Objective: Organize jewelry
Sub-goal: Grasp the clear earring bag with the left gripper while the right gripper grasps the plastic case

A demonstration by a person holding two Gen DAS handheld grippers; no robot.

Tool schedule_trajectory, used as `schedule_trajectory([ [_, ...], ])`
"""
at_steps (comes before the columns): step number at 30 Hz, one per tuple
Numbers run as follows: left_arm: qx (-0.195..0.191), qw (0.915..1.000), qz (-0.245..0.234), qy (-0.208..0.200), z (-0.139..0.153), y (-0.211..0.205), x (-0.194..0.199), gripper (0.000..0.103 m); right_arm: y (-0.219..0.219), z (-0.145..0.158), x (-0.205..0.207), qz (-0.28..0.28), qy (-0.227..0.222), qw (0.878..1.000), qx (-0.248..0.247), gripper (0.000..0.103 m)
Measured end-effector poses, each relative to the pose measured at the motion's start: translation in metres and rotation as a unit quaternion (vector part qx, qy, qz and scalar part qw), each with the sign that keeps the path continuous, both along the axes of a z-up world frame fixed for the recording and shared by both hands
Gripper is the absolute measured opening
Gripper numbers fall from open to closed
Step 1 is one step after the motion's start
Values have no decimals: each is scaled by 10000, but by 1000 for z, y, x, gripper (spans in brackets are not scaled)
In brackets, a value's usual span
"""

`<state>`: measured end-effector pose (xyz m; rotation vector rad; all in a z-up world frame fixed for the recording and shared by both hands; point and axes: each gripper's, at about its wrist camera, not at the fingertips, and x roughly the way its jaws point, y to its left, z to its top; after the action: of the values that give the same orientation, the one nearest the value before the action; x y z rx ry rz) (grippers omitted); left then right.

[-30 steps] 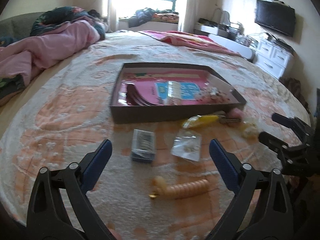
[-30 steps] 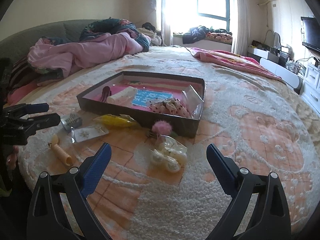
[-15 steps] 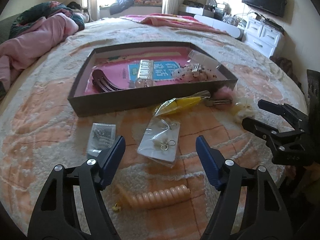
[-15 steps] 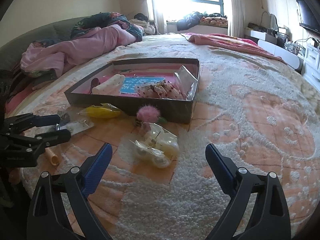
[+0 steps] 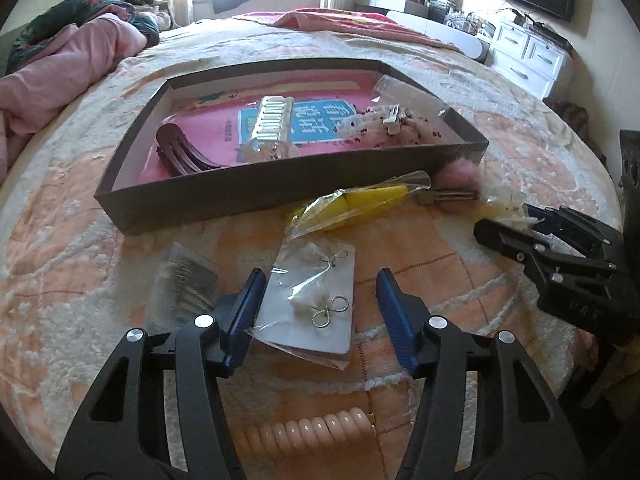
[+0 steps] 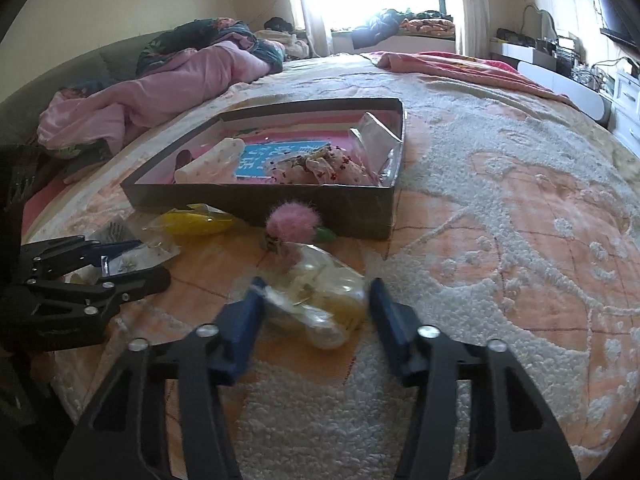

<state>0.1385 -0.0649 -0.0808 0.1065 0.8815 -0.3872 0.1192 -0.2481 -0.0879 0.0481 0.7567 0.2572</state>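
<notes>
Nearest in the left wrist view, a peach coil hair tie [image 5: 320,428] lies on the bedspread [image 5: 60,280] under the left gripper [image 5: 318,300], whose jaws are closing around a clear packet of earrings on a white card [image 5: 316,300]; the blue pads stand just beside its edges, not yet pressing. The right gripper [image 6: 314,304] is likewise closing around a clear bag of pale yellow pieces [image 6: 320,304], pads not clearly touching. Beyond lie a bagged yellow item [image 5: 360,204] and a pink pom-pom clip [image 6: 294,222]. Farther, the open grey box [image 5: 180,200] holds a brown hair clip [image 5: 180,156], a pearly comb [image 5: 272,122] and floral pieces [image 5: 400,124].
</notes>
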Motion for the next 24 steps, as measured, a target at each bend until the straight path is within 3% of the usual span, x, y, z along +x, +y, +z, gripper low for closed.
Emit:
schedule_trajectory([
  [4,61,10000,47,-25,1,1,0,34,-1,1,-2,13,-15,10000,23,47],
  [7,38,10000,62,-15,1,3,0,32,-2,2,-3,25,-23,10000,41,47],
  [24,-289,9984,175,-454,33,20,-15,32,12,23,-22,335,-348,9988,-18,47],
])
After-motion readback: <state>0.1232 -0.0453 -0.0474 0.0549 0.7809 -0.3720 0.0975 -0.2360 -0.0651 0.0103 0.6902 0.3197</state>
